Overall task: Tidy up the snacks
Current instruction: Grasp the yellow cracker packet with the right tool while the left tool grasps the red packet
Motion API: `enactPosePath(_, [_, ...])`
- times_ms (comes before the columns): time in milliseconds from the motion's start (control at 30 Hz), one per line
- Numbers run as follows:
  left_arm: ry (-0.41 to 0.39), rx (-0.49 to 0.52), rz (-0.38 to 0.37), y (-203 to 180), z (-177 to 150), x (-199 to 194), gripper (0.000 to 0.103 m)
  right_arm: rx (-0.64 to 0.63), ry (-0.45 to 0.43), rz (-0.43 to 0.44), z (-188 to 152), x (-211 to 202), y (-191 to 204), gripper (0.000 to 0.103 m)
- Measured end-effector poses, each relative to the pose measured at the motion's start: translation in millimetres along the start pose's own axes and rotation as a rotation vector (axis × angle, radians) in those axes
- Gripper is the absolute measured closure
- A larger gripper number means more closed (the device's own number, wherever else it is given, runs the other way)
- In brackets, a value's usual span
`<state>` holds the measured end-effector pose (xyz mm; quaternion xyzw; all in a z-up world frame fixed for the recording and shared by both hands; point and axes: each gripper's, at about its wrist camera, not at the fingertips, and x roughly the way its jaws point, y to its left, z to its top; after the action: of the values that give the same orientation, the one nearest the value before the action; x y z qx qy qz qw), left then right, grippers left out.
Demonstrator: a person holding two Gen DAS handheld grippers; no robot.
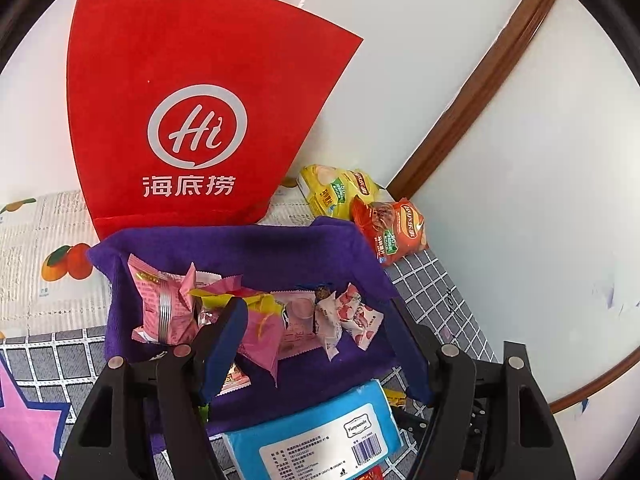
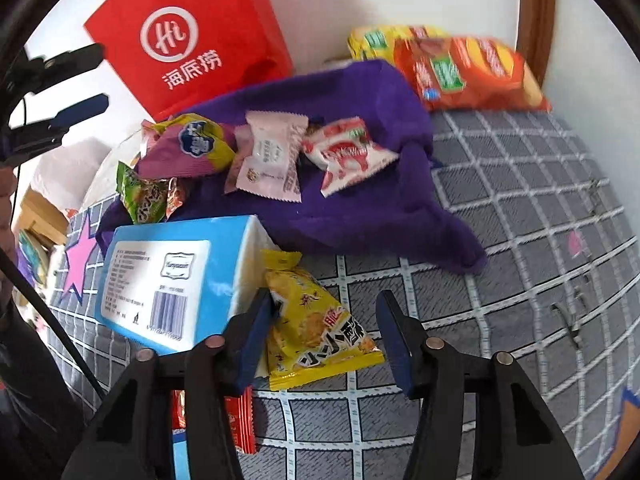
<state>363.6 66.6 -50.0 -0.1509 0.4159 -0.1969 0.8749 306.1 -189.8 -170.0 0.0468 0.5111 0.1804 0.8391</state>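
Note:
A purple cloth (image 1: 280, 248) (image 2: 360, 200) lies on the checked surface with several small snack packets on it: pink ones (image 1: 160, 304), a white-red one (image 1: 356, 316) (image 2: 344, 152). My left gripper (image 1: 316, 340) is open above the cloth, with its fingers on either side of the pile and nothing held. It also shows at the far left of the right wrist view (image 2: 76, 84). My right gripper (image 2: 324, 340) is open, its fingers on either side of a yellow snack packet (image 2: 316, 324) lying on the surface beside a blue tissue pack (image 2: 176, 280) (image 1: 320, 432).
A red paper bag (image 1: 192, 120) (image 2: 192, 40) stands behind the cloth against the white wall. A yellow chip bag (image 1: 336, 190) and an orange chip bag (image 1: 392, 232) (image 2: 468, 72) lie at the back right. A red packet (image 2: 240, 420) lies under my right gripper.

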Motion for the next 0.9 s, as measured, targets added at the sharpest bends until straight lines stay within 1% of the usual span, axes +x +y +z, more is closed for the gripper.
enactPosePath(67, [0.001, -0.003, 0.002, 1, 0, 0, 0.034, 0.011, 0.009, 0.019, 0, 3, -3, 0.05])
enactPosePath(200, [0.002, -0.009, 0.003, 3, 0, 0, 0.034, -0.07, 0.025, -0.031, -4, 6, 6, 0.05])
enactPosePath(300, [0.005, -0.01, 0.004, 2, 0, 1, 0.034, -0.068, 0.021, -0.034, -7, 7, 6, 0.049])
enactPosePath(400, [0.005, -0.001, 0.001, -1, 0, 0, 0.034, -0.085, 0.024, -0.044, -9, 12, 7, 0.045])
enactPosePath(567, [-0.005, 0.019, -0.011, -9, -2, -6, 0.034, -0.077, 0.039, 0.005, -10, 19, 1, 0.046])
enactPosePath(600, [-0.004, 0.023, -0.01, -11, -3, -7, 0.034, -0.082, 0.049, 0.016, -10, 20, 0, 0.049])
enactPosePath(633, [-0.006, 0.026, -0.008, -13, -3, -8, 0.034, -0.082, 0.048, 0.043, -11, 17, -1, 0.056])
enactPosePath(667, [-0.009, 0.031, -0.005, -15, -4, -10, 0.034, -0.078, 0.047, 0.043, -13, 13, -1, 0.057])
enactPosePath(767, [-0.011, 0.057, 0.024, -23, -6, -15, 0.034, -0.081, 0.026, -0.009, -20, -2, -4, 0.058])
enactPosePath(833, [-0.013, 0.061, 0.044, -27, -9, -19, 0.034, -0.061, 0.02, -0.013, -27, -15, -9, 0.058])
enactPosePath(900, [0.0, 0.053, 0.039, -29, -17, -21, 0.034, -0.04, 0.013, -0.023, -35, -28, -14, 0.058])
